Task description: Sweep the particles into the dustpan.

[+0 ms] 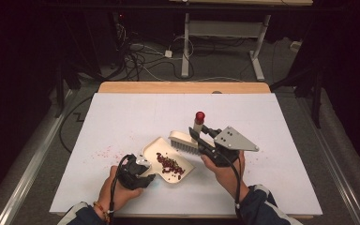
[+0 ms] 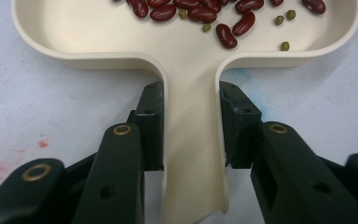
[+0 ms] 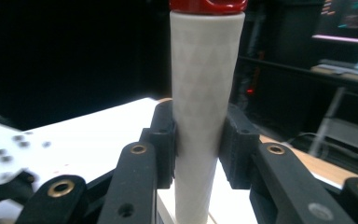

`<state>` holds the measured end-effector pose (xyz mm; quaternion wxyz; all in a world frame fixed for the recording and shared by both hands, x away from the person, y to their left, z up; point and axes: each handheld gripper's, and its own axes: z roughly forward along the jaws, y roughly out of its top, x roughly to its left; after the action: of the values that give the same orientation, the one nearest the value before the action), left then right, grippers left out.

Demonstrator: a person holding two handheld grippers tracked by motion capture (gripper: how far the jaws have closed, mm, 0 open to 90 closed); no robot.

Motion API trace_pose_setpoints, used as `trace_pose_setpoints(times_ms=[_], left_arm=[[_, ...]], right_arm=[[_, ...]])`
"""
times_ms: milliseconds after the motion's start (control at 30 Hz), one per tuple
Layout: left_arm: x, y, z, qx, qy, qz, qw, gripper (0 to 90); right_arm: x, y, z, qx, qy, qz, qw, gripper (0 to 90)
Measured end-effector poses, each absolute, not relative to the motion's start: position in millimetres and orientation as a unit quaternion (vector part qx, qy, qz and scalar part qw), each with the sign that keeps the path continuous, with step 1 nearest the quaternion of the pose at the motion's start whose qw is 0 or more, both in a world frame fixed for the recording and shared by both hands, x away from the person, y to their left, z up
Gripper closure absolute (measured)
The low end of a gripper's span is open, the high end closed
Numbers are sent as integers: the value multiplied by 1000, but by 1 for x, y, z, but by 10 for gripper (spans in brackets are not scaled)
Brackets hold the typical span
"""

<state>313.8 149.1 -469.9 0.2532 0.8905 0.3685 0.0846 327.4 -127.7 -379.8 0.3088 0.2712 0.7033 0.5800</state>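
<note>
A cream dustpan (image 1: pixel 155 149) lies on the white table, holding several red beans (image 1: pixel 169 164) and a few small green ones (image 2: pixel 285 45). My left gripper (image 1: pixel 143 174) is shut on the dustpan's handle (image 2: pixel 191 140), both pads pressed against its sides. A brush (image 1: pixel 183 140) with a cream head and grey bristles rests at the pan's far edge. Its pale handle (image 3: pixel 204 93) with a red cap (image 1: pixel 199 116) stands up, and my right gripper (image 1: pixel 198 136) is shut on that handle.
Faint red stains (image 1: pixel 102 152) mark the table left of the pan. The table's wooden far edge (image 1: pixel 183 87) borders a floor with cables (image 1: pixel 136 56) and a desk frame (image 1: pixel 225 42).
</note>
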Motion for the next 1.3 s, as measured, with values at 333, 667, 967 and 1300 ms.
trace_pose_setpoints(times_ms=[333, 667, 967, 1300], left_arm=[[314, 149, -470, 890, 371, 82, 254, 639], [314, 149, -470, 889, 372, 83, 254, 639], [314, 149, -470, 888, 372, 82, 256, 639], [314, 150, -470, 888, 373, 81, 257, 638]], right_arm=[[340, -116, -405, 267, 729, 534, 336, 702], [320, -109, -389, 254, 735, 569, 268, 701], [325, -127, -378, 262, 720, 564, 307, 701], [338, -133, -386, 286, 720, 555, 301, 701]])
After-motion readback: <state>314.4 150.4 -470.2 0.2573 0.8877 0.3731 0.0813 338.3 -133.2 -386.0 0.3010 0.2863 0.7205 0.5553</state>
